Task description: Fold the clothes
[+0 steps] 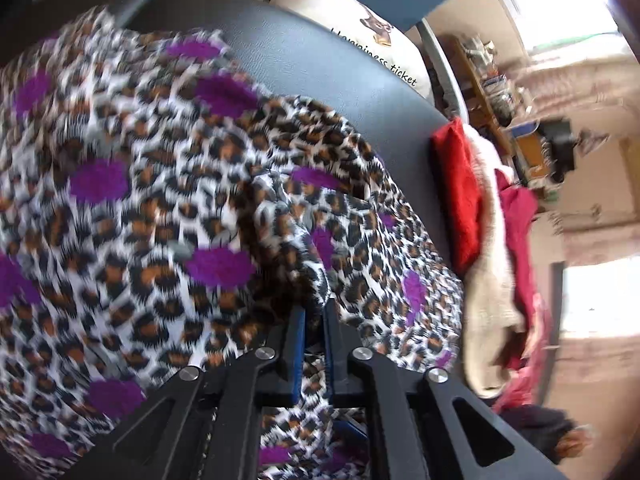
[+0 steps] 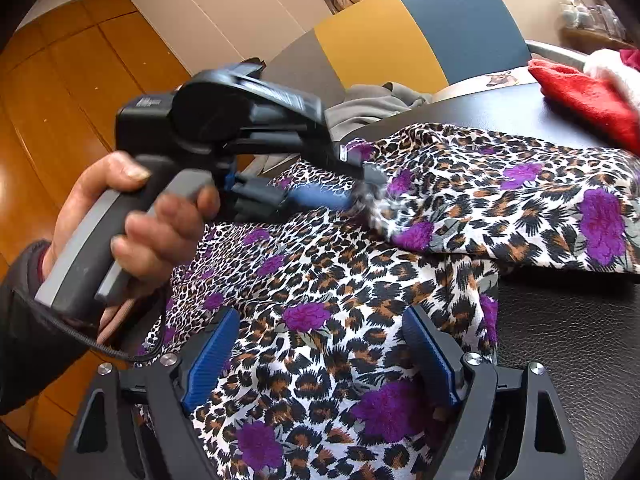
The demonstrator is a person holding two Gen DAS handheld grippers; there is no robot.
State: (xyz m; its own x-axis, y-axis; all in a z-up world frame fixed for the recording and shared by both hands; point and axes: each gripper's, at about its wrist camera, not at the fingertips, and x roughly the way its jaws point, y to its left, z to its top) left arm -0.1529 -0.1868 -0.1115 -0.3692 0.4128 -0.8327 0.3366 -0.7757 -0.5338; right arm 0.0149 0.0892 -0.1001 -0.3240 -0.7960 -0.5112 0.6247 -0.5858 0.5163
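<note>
Leopard-print fabric: the garment is white with black and brown spots and purple flowers; it lies spread over the black table, with one edge hanging off the near-left side.
Upper layer: a flap of the garment is lifted and laid across the rest of it on the right of the right wrist view (its edge forms a crease running toward the left gripper).
Left gripper: jaws drawn nearly together, clamping a bunched fold of the garment between the blue pads; fabric also shows between the finger arms below the pads.
Left hand: wrapped around the grey handle of the left gripper, dark sleeve at the wrist (seen in the right wrist view).
Right gripper: jaws spread wide, holding nothing; positioned over the near part of the garment, fabric visible between the pads. Contact with the fabric cannot be told.
Red cloth: on the far right corner of the table, apart from the garment, beside a cream piece.
Grey cloth: behind the table's far edge.
Image quality: left wrist view is motion-blurred.
</note>
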